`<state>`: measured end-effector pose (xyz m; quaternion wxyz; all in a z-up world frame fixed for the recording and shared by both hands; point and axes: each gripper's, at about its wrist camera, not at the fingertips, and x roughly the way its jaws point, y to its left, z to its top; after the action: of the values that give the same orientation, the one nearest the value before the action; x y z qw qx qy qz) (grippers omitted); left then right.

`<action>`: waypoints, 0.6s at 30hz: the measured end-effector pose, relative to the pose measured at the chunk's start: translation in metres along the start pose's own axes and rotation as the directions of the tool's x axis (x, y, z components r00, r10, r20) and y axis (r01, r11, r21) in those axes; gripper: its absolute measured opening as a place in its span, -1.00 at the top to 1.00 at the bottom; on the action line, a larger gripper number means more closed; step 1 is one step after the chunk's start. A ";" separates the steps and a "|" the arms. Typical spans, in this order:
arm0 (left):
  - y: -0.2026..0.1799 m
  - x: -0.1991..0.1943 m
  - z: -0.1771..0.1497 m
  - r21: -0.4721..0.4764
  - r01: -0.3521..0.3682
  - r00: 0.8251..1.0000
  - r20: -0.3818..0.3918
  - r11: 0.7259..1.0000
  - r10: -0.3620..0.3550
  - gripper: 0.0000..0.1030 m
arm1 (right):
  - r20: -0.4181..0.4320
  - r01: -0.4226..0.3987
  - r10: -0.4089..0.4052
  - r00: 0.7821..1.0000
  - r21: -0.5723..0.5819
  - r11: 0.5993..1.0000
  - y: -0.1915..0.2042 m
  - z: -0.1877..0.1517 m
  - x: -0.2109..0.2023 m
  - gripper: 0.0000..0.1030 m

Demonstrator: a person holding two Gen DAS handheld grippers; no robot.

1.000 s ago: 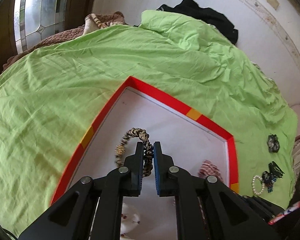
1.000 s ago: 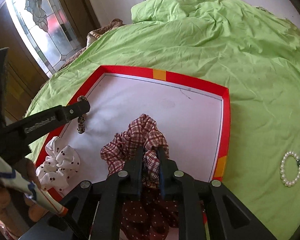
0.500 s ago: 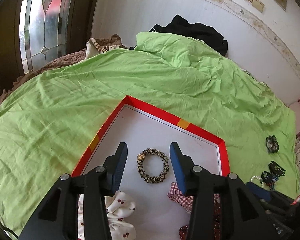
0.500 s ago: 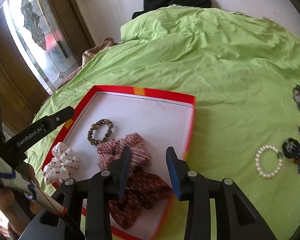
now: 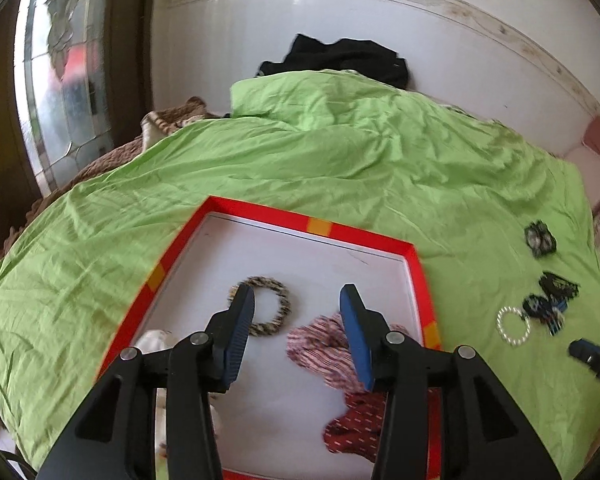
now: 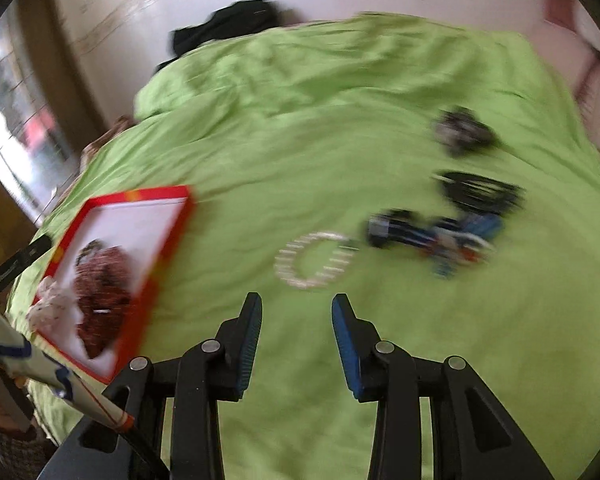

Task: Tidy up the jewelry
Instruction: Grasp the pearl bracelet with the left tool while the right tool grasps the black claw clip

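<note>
A red-rimmed white tray [image 5: 300, 222] lies on the green bedsheet. In it are a leopard-print ring [image 5: 274, 308], a checked red scrunchie [image 5: 324, 340], a dark red dotted scrunchie [image 5: 356, 428] and a white scrunchie [image 5: 152, 338]. My left gripper [image 5: 296, 300] is open and empty above the tray. My right gripper [image 6: 296, 308] is open and empty above the sheet, just short of a white pearl bracelet [image 6: 312, 260]. Beyond the bracelet lie a blue-black beaded piece [image 6: 436, 236], a black clip [image 6: 480, 194] and a dark scrunchie [image 6: 460, 132]. The tray also shows in the right wrist view [image 6: 140, 196], at left.
The green sheet [image 5: 340, 152] covers a bed against a white wall. Black clothing [image 5: 340, 56] lies at the far edge. A stained-glass window [image 5: 56, 80] is at the left. The right wrist view is motion-blurred.
Both grippers opened and let go: the leopard ring and checked scrunchie now lie in the tray. The left gripper pulled back; the right swung right toward the pearl bracelet.
</note>
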<state>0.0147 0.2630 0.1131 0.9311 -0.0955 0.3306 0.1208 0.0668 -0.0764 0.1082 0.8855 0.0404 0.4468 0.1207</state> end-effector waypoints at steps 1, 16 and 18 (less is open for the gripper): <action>-0.007 -0.001 -0.003 0.011 0.010 1.000 -0.004 1.000 -0.010 0.16 | 0.003 0.012 -0.012 1.000 0.027 1.000 -0.016 -0.002 -0.003 0.24; -0.128 -0.017 -0.027 0.124 0.222 0.969 -0.140 0.967 -0.204 0.16 | 0.050 0.031 -0.040 0.998 0.172 0.985 -0.139 -0.006 -0.006 0.24; -0.146 -0.006 -0.026 0.129 0.241 0.960 -0.176 0.962 -0.217 0.16 | 0.057 0.023 -0.033 0.998 0.178 0.984 -0.148 -0.003 -0.001 0.24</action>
<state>0.0367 0.1159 0.1117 0.9137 -0.0725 0.3992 -0.0211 0.0897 -0.2202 0.0807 0.8930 0.1161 0.4296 0.0669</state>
